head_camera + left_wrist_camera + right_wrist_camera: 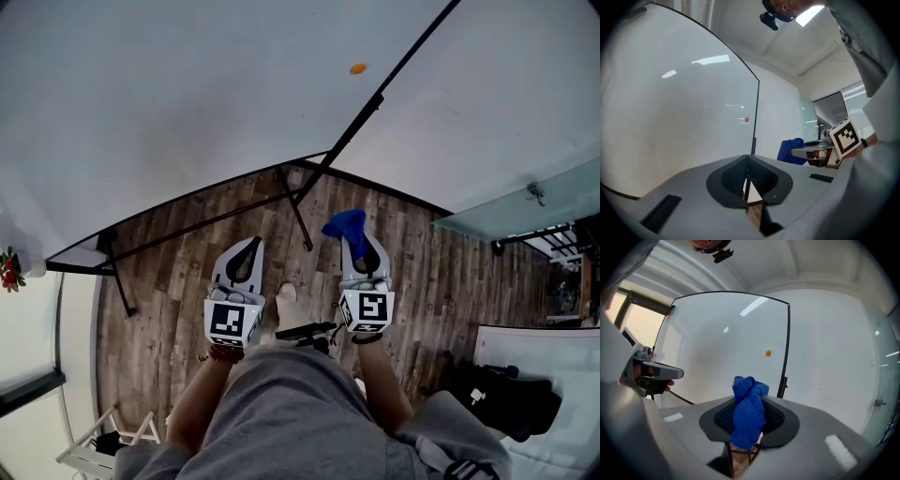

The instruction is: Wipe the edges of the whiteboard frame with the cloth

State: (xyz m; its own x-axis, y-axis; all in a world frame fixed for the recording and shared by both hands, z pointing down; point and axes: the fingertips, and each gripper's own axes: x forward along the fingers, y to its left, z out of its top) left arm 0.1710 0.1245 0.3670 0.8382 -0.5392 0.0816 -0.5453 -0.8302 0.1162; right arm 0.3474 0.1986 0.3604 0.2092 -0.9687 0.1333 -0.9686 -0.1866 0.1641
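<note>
A large whiteboard (178, 103) with a thin black frame (394, 80) stands in front of me on black legs, an orange magnet (358, 68) on its face. My right gripper (359, 246) is shut on a bunched blue cloth (345, 225), held just short of the board's lower right corner; in the right gripper view the cloth (748, 411) fills the jaws below the frame's right edge (786, 348). My left gripper (247, 255) hangs beside it, shut and holding nothing, its jaws (748, 180) pointing at the frame's vertical edge (755, 117).
Wooden floor (187, 272) lies below the board. A glass partition (525, 211) is at the right, with dark bags (502, 394) near a white surface at lower right. A white stand (94, 450) sits at lower left.
</note>
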